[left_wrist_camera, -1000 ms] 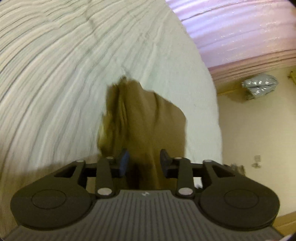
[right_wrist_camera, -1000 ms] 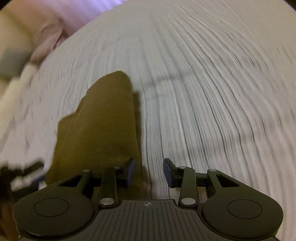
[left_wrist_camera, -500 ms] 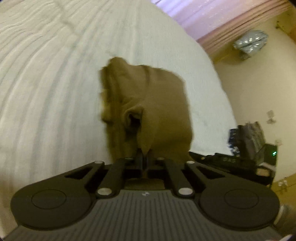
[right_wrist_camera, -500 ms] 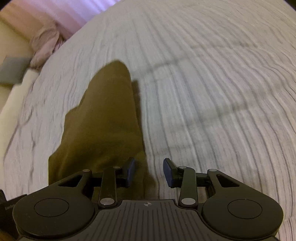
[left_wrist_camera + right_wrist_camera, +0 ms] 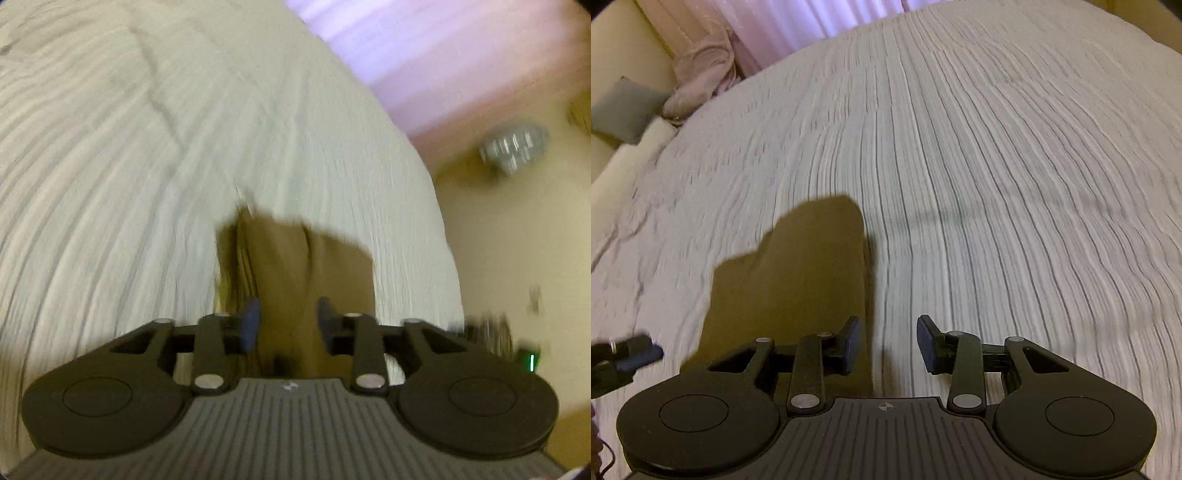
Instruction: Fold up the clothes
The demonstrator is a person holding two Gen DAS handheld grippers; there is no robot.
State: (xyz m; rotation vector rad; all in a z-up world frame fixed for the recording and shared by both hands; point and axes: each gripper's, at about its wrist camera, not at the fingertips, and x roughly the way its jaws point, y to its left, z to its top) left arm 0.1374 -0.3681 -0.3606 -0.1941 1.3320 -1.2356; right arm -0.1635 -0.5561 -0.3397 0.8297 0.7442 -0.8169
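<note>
My left gripper (image 5: 287,320), clamped on the brown garment (image 5: 295,266) a moment ago, now gapes over it. My right gripper (image 5: 888,343) stays spread at the garment's edge on the striped bed (image 5: 997,184), pink curtains (image 5: 783,26) beyond.

bed (image 5: 997,166): white ribbed cover | curtain (image 5: 783,22): pink | wall (image 5: 517,240): cream

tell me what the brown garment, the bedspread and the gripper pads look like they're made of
Brown garment: soft matte olive-brown cloth, probably cotton knit; it lies limp with soft folds. Bedspread: white crinkled woven fabric, judging by its fine ridged lines. Pads of the right gripper: dark bluish, matte, probably rubber; blur leaves it open.
</note>
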